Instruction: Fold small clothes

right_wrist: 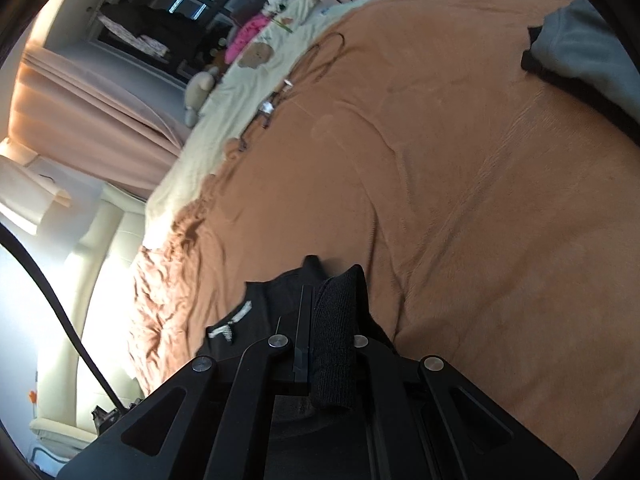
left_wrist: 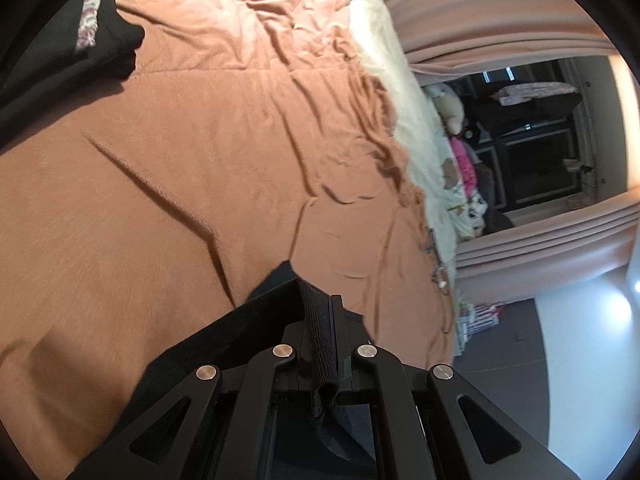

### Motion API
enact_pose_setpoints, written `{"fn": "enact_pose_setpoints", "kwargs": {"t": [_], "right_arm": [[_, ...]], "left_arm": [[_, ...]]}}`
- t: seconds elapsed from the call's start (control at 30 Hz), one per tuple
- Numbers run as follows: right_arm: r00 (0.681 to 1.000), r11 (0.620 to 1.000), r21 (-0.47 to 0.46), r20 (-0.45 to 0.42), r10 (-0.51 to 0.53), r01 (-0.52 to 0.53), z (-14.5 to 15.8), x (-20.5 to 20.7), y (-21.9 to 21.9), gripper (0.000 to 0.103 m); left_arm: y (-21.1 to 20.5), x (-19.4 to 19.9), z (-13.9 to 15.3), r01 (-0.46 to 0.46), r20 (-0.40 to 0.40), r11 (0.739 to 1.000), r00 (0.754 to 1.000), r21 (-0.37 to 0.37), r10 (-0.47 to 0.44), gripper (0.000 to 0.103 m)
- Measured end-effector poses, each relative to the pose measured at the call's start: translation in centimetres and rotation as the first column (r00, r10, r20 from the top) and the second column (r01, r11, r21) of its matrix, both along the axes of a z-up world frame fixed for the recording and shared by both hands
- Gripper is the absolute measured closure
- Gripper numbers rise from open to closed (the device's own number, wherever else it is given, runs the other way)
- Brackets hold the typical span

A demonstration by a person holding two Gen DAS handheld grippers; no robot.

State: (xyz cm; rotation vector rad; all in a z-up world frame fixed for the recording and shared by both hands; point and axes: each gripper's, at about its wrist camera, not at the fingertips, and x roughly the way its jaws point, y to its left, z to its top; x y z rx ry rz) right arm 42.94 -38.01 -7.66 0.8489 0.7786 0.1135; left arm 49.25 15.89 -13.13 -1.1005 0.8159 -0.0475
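A bed with a rust-orange blanket stands beside pink curtains and a dark window.

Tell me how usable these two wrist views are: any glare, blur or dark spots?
Left wrist: blanket evenly lit, lamp glare at far right, black garment reads as featureless. Right wrist: blown-out brightness at left, slight motion smear around the white label.

Two wrist fisheyes, low over the bed

Each looks forward along its hand-held gripper, close above the brown cover. Both views are rolled sideways and share the cover, the cream sheet and the curtained window.
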Motion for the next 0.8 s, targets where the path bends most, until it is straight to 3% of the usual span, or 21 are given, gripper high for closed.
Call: {"fn": "enact_pose_setpoints", "kwargs": {"t": [0.53, 0.6, 0.67, 0.73, 0.8], "right_arm": [[0.992, 0.998, -0.059, -0.123, 0.01, -0.018, 0.3, 3.0, 1.9, 0.103], [0.992, 0.998, -0.059, -0.128, 0.01, -0.018, 0.7, 2.6, 2.0, 0.103], [0.994, 0.998, -0.053, -0.111, 0.014, -0.02, 1.3, 2.1, 2.0, 0.101], [0.996, 0.998, -0.059, -0.093, 0.019, -0.024, 1.8, 1.5, 2.0, 0.087], [0.997, 0.997, -0.074, -0.072, 0.008, -0.013, 2.3, 0.7, 1.8, 0.031]], "left_arm": [[-0.2, 4.8, -5.4, 0.013, -0.202, 0.993, 0.979, 0.116, 0.011, 0.098], [0.0, 4.8, -5.5, 0.02, -0.224, 0.992, 0.975, 0.126, 0.008, 0.087], [0.1, 4.5, -4.9, 0.036, -0.223, 0.987, 0.975, 0.156, 0.0, 0.051], [0.2, 4.0, -4.3, 0.05, -0.203, 0.984, 0.979, 0.174, -0.013, 0.032], [0.1, 3.6, -3.8, 0.071, -0.194, 0.98, 0.98, 0.185, -0.034, 0.027]]}}
